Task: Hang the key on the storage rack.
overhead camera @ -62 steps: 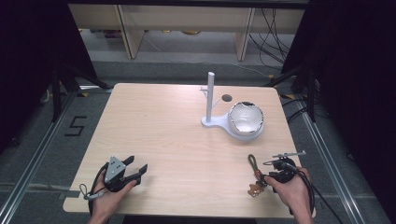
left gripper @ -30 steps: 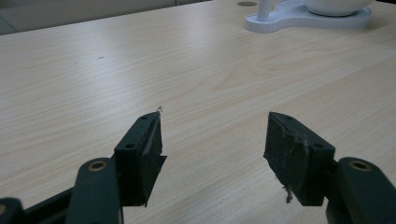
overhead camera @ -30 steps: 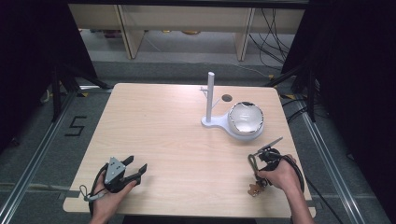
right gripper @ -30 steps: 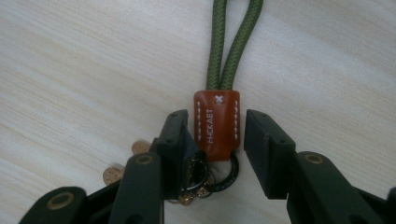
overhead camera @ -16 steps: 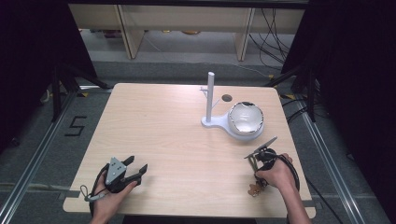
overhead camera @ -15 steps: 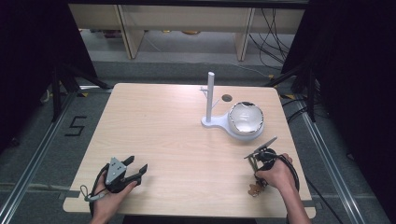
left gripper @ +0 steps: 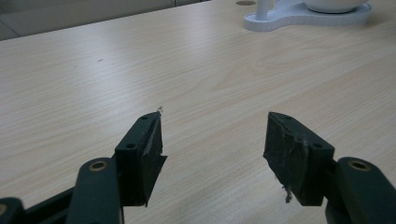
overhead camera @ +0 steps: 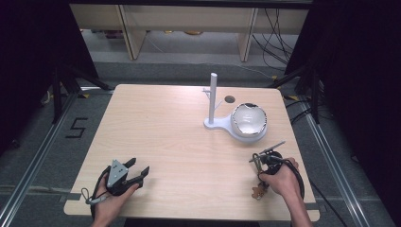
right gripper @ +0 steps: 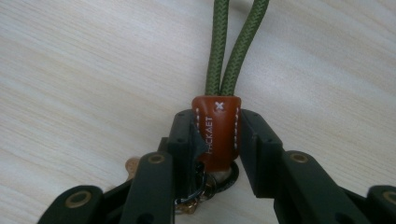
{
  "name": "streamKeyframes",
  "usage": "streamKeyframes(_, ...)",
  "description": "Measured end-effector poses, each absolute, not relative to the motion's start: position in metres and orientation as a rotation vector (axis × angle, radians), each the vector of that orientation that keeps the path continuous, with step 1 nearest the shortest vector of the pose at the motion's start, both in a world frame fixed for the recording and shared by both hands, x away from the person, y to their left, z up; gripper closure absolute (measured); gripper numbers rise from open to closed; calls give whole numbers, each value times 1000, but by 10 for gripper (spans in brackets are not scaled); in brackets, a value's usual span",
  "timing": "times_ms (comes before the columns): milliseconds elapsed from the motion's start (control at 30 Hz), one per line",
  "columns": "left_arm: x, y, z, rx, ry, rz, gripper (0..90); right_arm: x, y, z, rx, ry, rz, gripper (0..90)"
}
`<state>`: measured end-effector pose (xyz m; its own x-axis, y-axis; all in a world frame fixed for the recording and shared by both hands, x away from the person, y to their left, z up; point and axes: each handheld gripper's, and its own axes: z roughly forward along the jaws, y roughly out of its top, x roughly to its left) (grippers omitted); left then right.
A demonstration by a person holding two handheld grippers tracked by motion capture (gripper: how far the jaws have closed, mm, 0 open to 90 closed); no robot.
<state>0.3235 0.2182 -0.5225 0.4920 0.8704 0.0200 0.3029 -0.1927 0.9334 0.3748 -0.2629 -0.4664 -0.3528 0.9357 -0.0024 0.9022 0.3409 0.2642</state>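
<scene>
Right gripper view: my right gripper (right gripper: 216, 135) pinches the brown leather tab (right gripper: 217, 130) on the green cord loop (right gripper: 232, 44); left gripper (left gripper: 212, 154) gapes empty. Next, probably lift it.

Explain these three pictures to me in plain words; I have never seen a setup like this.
There is no robot here: a person holds a two-jaw tool in each hand at a pale wooden table. The high view looks down from above. The other two pictures come from cameras riding on each tool, looking along its black jaws. The left gripper is open and holds nothing, low over bare wood. The right gripper is shut on a brown leather tab that binds a green cord loop. Farther back stands a white stand with an upright post and a white bowl on its base.
</scene>
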Motion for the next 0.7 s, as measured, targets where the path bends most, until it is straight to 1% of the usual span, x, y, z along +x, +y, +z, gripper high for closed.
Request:
streamKeyframes(367,323,218,-523,1744,997,713,364,360,-260,-456,1705,2387,447,681)
streamKeyframes(700,324,218,-523,1744,1001,711,365,351,-263,-450,1610,2362,594,681)
